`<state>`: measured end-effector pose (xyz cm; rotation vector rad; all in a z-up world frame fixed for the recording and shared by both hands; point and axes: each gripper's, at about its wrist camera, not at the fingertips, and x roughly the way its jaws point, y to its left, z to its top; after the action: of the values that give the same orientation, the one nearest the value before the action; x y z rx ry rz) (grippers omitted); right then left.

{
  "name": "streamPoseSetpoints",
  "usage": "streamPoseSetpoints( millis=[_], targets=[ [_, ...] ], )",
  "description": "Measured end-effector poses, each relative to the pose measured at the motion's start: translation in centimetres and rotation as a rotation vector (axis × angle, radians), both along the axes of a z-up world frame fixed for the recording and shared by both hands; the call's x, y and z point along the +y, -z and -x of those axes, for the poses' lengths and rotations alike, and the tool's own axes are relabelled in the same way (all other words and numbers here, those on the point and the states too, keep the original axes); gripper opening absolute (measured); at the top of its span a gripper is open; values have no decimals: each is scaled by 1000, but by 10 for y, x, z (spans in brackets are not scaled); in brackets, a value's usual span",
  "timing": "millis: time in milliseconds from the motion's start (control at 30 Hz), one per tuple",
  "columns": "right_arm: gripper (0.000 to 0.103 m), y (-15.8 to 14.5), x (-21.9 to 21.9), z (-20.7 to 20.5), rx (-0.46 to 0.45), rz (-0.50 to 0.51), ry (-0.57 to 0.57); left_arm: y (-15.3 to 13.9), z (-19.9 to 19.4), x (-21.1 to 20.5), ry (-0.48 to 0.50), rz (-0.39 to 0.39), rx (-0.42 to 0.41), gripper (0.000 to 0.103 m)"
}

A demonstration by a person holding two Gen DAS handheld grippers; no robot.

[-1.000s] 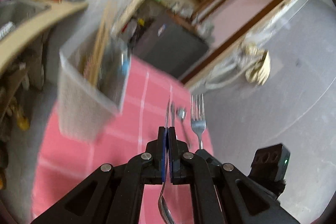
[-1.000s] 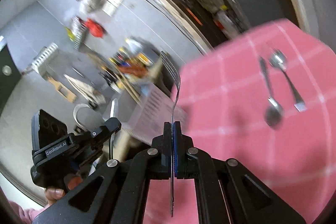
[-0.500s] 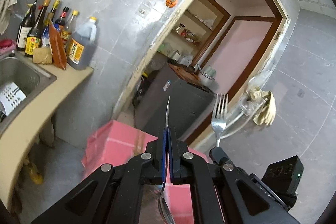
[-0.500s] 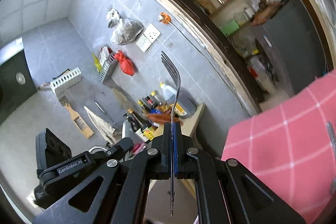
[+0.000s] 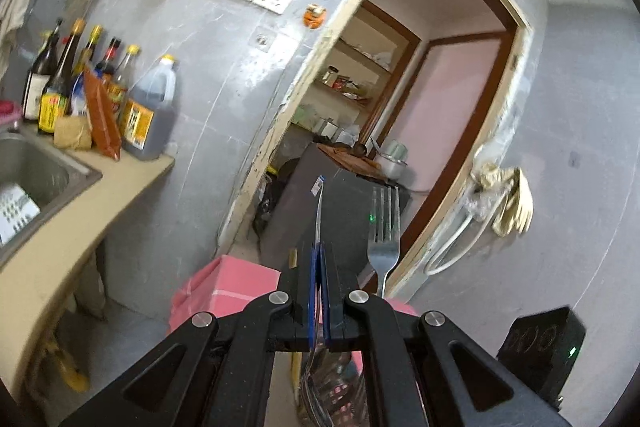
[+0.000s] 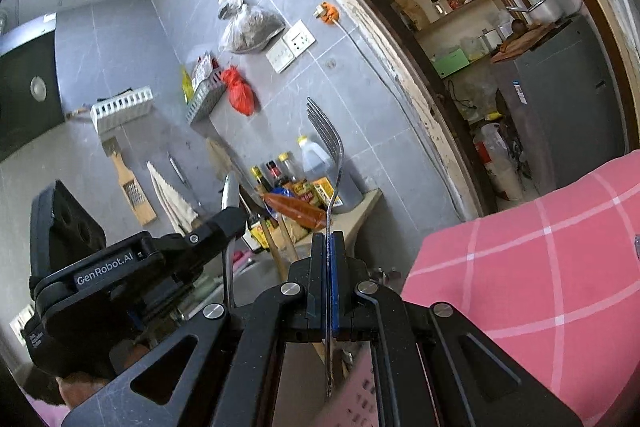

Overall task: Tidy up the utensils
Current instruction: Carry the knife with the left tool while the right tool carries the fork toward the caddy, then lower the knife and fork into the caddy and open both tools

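Observation:
My left gripper (image 5: 319, 255) is shut on a metal spoon (image 5: 319, 211). Its thin handle sticks up past the pads and its bowl hangs below them. To its right stands a fork (image 5: 383, 227), tines up. In the right wrist view my right gripper (image 6: 329, 243) is shut on that fork (image 6: 330, 147), just above the rim of a pale perforated utensil basket (image 6: 360, 397). The left gripper (image 6: 234, 221) is close on the left, with the spoon (image 6: 230, 193) upright in it. Both grippers are held over the basket at the edge of the pink checked tablecloth (image 6: 540, 267).
Wooden chopsticks (image 6: 276, 247) rise from the basket. On the left is a beige counter (image 5: 80, 219) with a steel sink (image 5: 48, 167) and several sauce bottles (image 5: 148, 115). Ahead is a grey tiled wall, an open doorway and a dark cabinet (image 5: 348, 203).
Both hands have swung with their utensils from above the tablecloth to over the basket at its edge. The views now face the wall and doorway, and the spoons on the cloth have left view.

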<state>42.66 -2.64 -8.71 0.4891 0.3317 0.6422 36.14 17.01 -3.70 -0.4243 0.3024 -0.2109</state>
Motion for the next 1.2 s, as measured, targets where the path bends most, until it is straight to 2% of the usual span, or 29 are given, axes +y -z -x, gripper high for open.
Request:
streamPoseSetpoints(
  millis=[100,367,867,967,1100,1200],
  targets=[
    [2,3,1,3,-11,24,-31,6,4,-6,6,-41,-14,3],
    [3,12,-2,11,-10,60,-70,17,18,-7,9,-69,-13,3],
    [6,11,-13,23,1,177,-66,19,32,-1,61,-58,61,5],
    [7,9,-15,25,-2,196,-67,17,32,-2,71,-62,66,10],
    [7,6,-14,28,-7,219,-74,15,36,-4,69,-50,59,30],
    [7,1,-11,32,-32,253,-88,12,40,-3,54,-31,58,33]
  ],
)
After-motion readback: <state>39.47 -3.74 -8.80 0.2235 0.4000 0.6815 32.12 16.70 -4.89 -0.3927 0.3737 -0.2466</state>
